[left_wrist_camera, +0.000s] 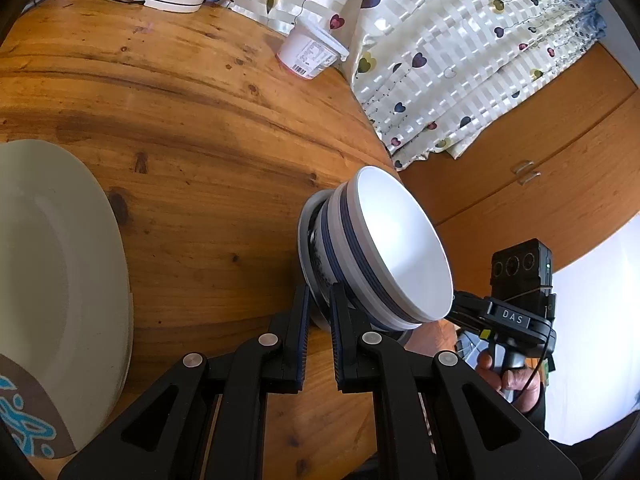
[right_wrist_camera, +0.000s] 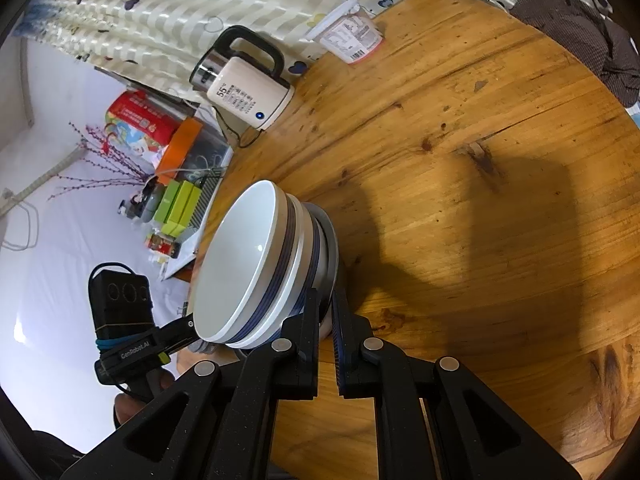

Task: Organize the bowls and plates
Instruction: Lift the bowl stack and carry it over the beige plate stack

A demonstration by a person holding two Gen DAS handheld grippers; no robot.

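Note:
A stack of white bowls with blue bands (left_wrist_camera: 396,248) rests on a small grey plate (left_wrist_camera: 310,252). The stack also shows in the right wrist view (right_wrist_camera: 248,268), on the same plate (right_wrist_camera: 330,248). My left gripper (left_wrist_camera: 320,300) is shut on the plate's rim from one side. My right gripper (right_wrist_camera: 326,304) is shut on the rim from the opposite side. Together they hold the stack just above the round wooden table (left_wrist_camera: 192,128). A large white plate (left_wrist_camera: 60,264) lies on the table at the left of the left wrist view.
A white electric kettle (right_wrist_camera: 248,88) and a yogurt tub (right_wrist_camera: 350,38) stand at the table's far edge by a heart-patterned curtain (left_wrist_camera: 460,40). Boxes and clutter (right_wrist_camera: 168,168) sit beyond the table. A dark cloth (right_wrist_camera: 592,36) lies at the right edge.

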